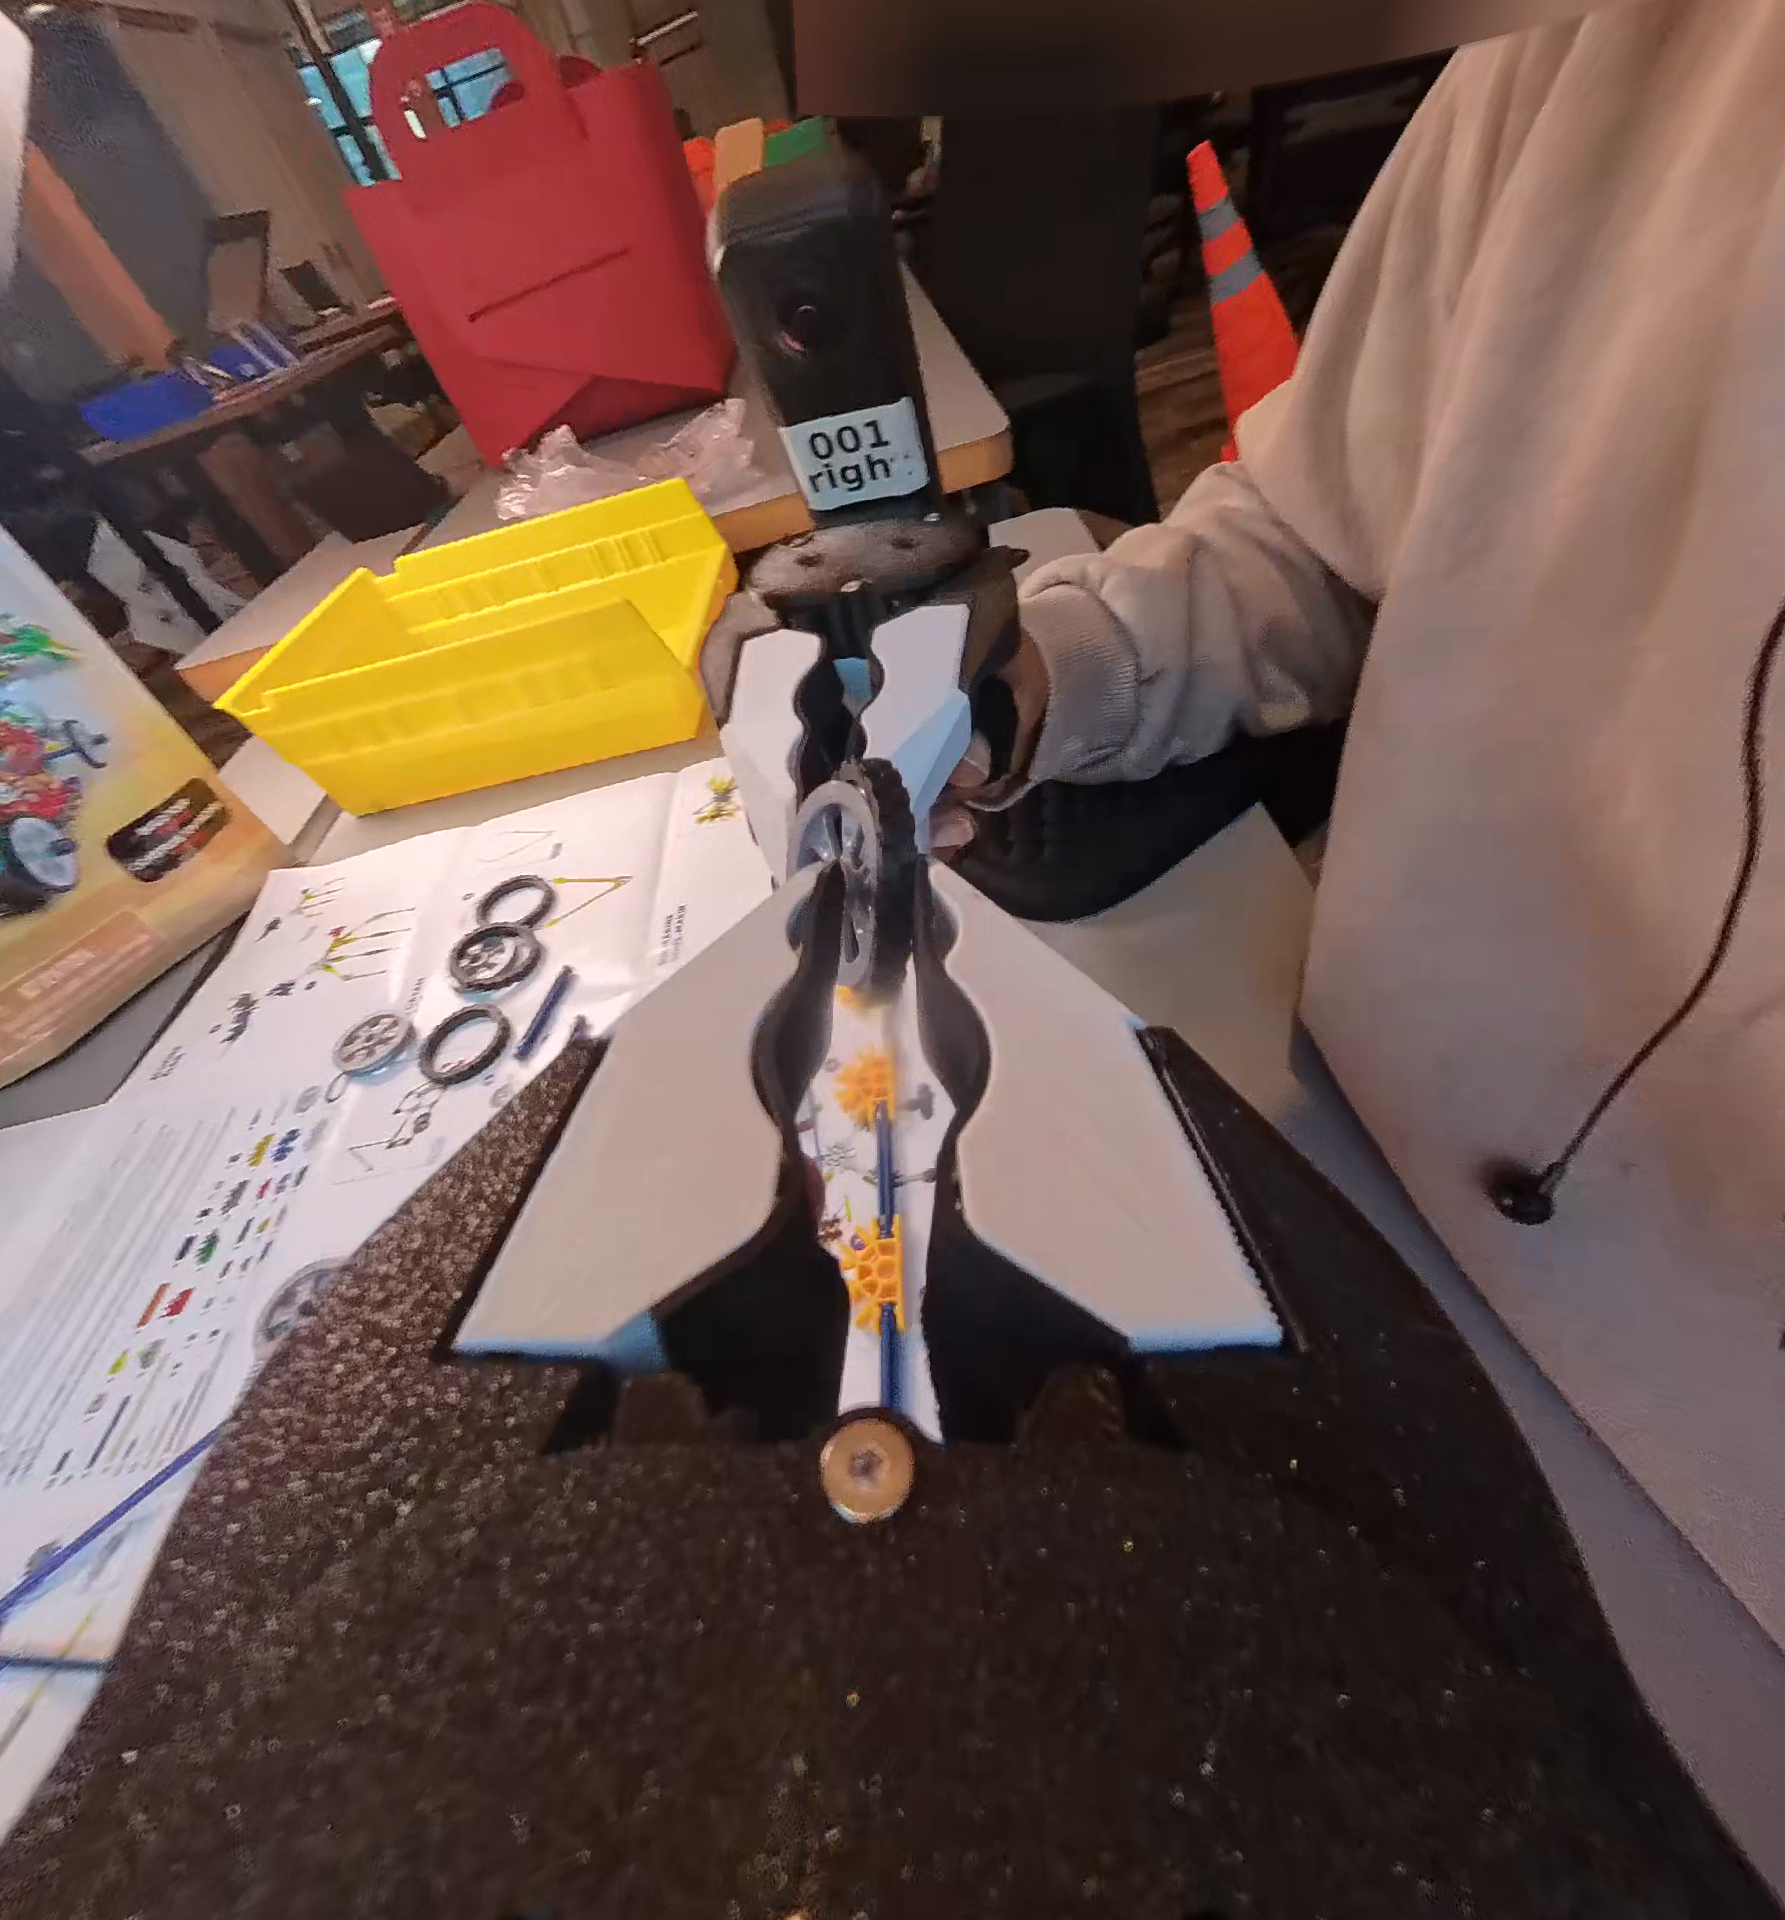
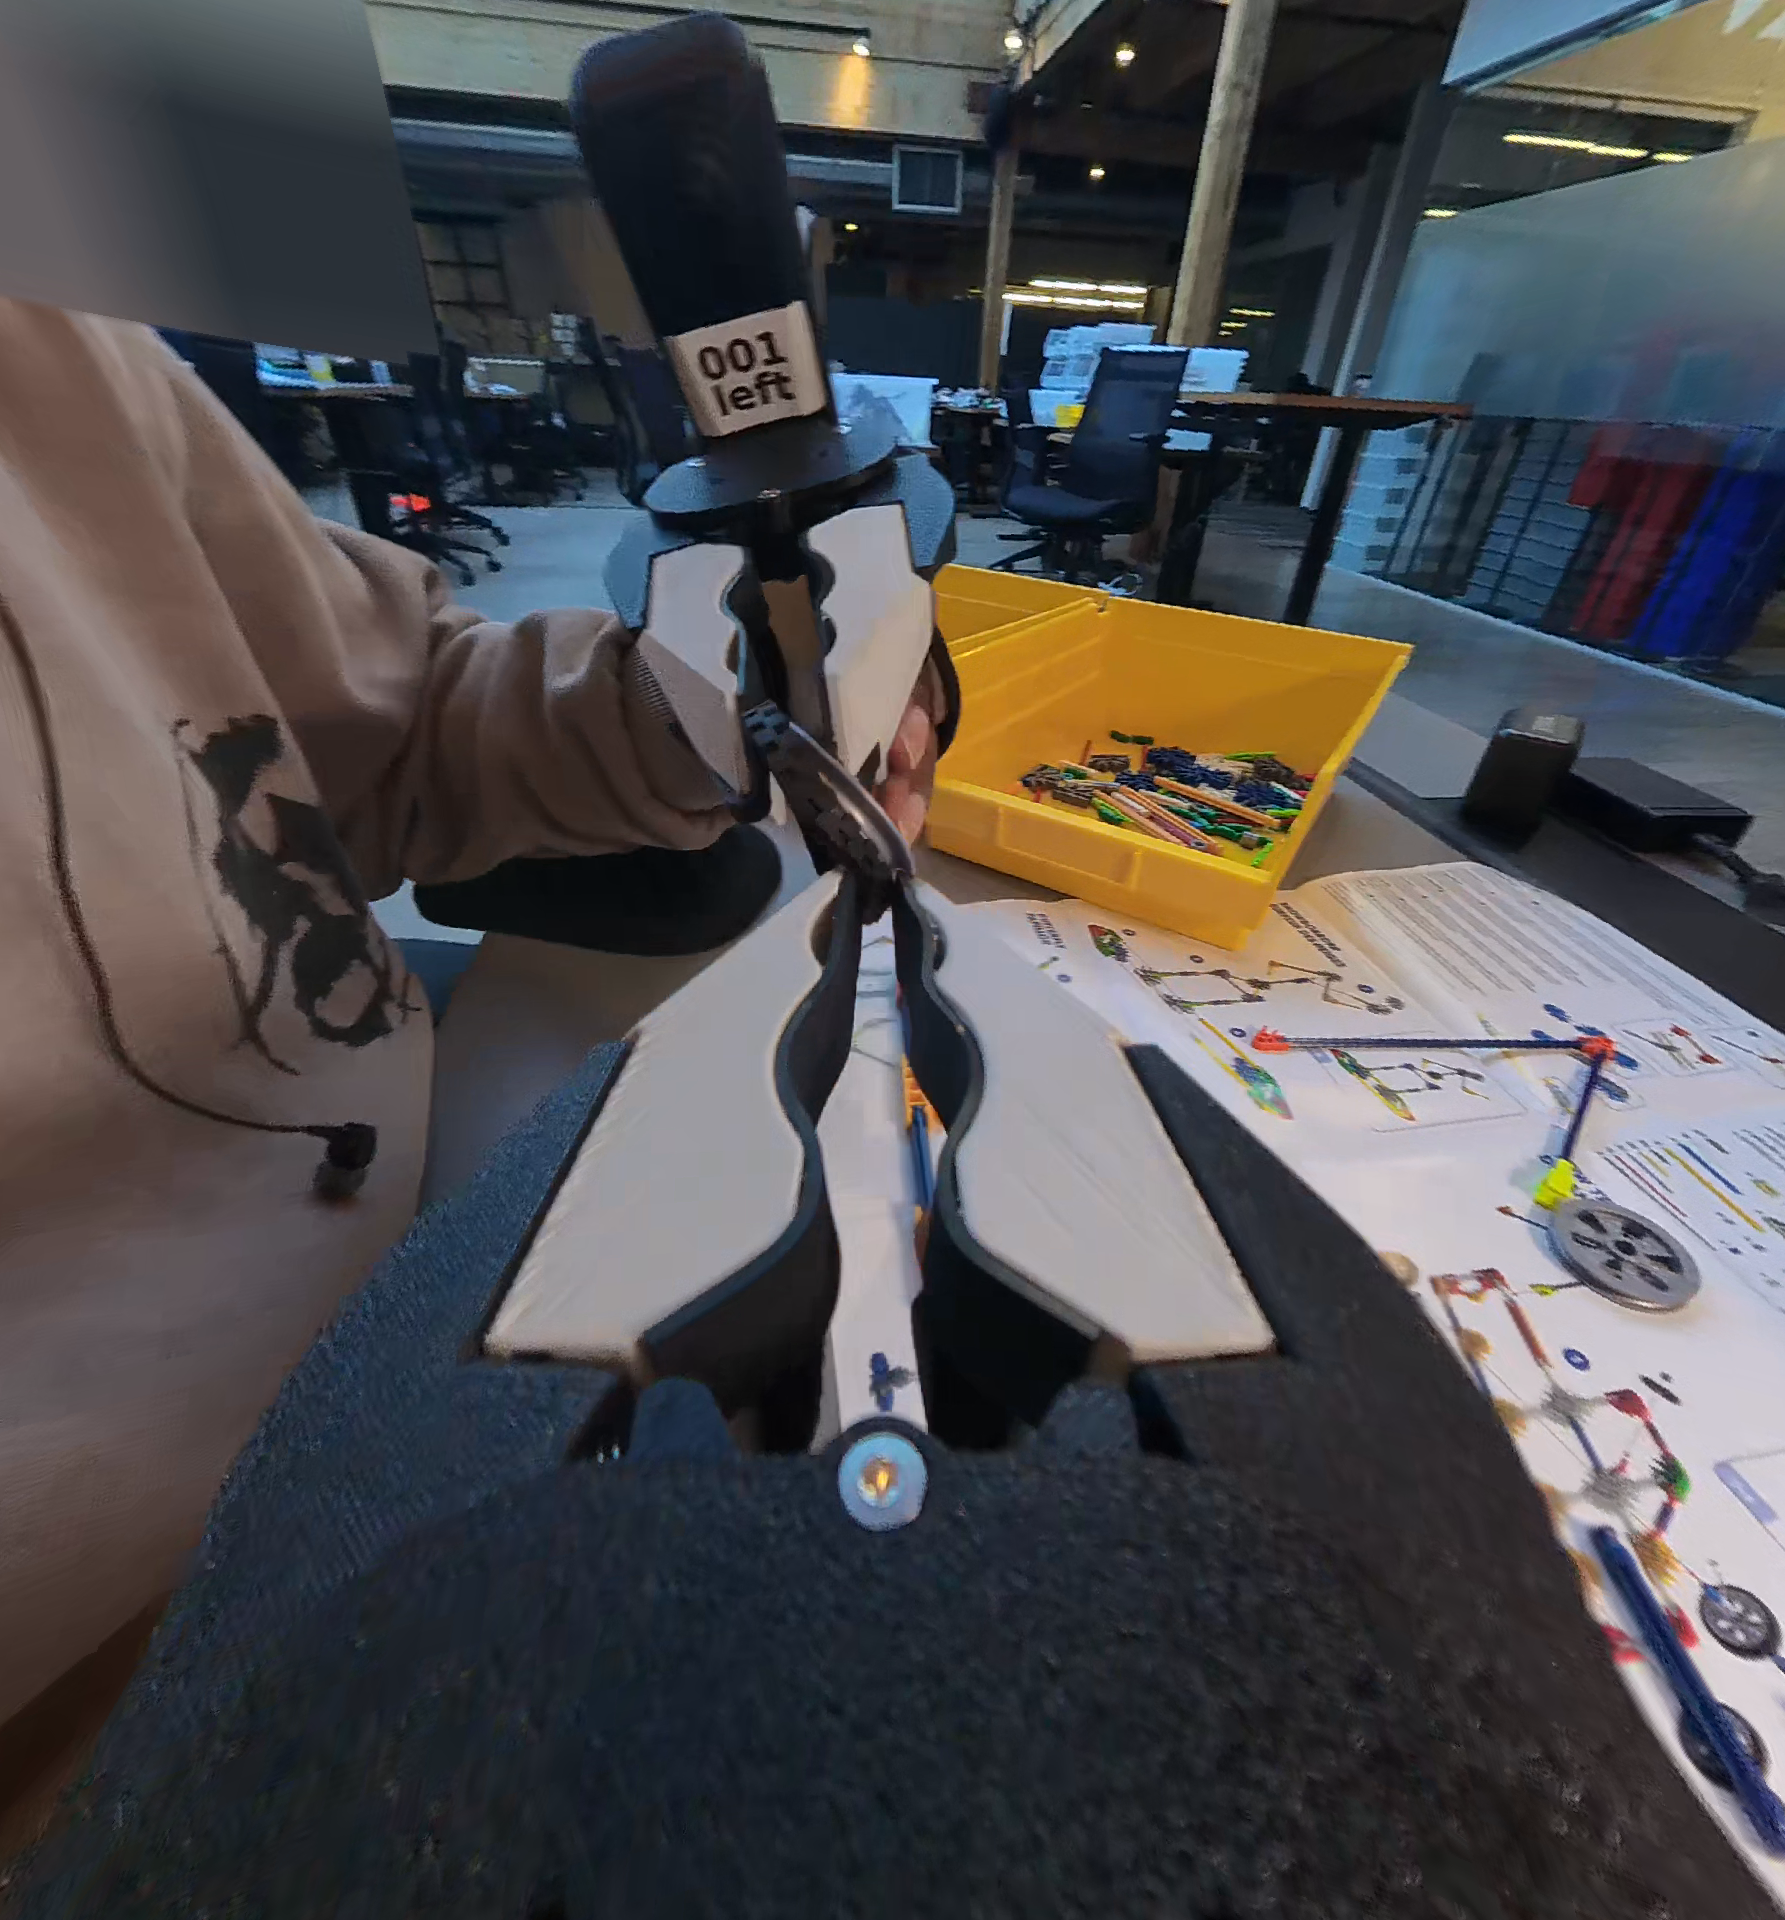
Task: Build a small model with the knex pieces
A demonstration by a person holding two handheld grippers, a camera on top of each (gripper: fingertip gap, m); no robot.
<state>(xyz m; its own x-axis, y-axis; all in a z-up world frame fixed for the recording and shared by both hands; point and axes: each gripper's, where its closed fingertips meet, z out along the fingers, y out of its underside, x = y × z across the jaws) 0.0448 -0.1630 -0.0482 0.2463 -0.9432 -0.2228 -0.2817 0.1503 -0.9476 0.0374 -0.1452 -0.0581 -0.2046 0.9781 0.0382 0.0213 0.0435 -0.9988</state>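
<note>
- Table (image 1: 1210, 914): carries the yellow bin (image 1: 514, 665) and all else; its near edge lies on the person's side of the bin. A dropped part could roll off there.
- Toy box (image 1: 57, 831): left of the bin, clear of both tools.
- Red bag (image 1: 545, 260): behind the bin, well apart.
- Instruction sheet (image 1: 597, 862): spread in front of the bin, under both tools. Loose paper, so we think a low tool could drag it and the bits on it.
- Left gripper (image 1: 867, 904): in front of the bin, raised over the sheet, jaws closed on the lower side of the wheel (image 1: 852, 862).
- Right gripper (image 2: 872, 899): tip to tip w/ the left one, jaws closed on the wheel's upper side, on the black tyre.
- Wheel: grey hub w/ black tyre, held in the air btwn both tips. We can't tell if the tyre sits fully on the hub. Risk: both grips are thin pinches on a round edge; a twist or uneven pull could pop it out.
- Spare hub (image 1: 374, 1044) and tyre ring (image 1: 464, 1042): on the sheet, in front of the bin; a falling wheel could scatter them.
</note>
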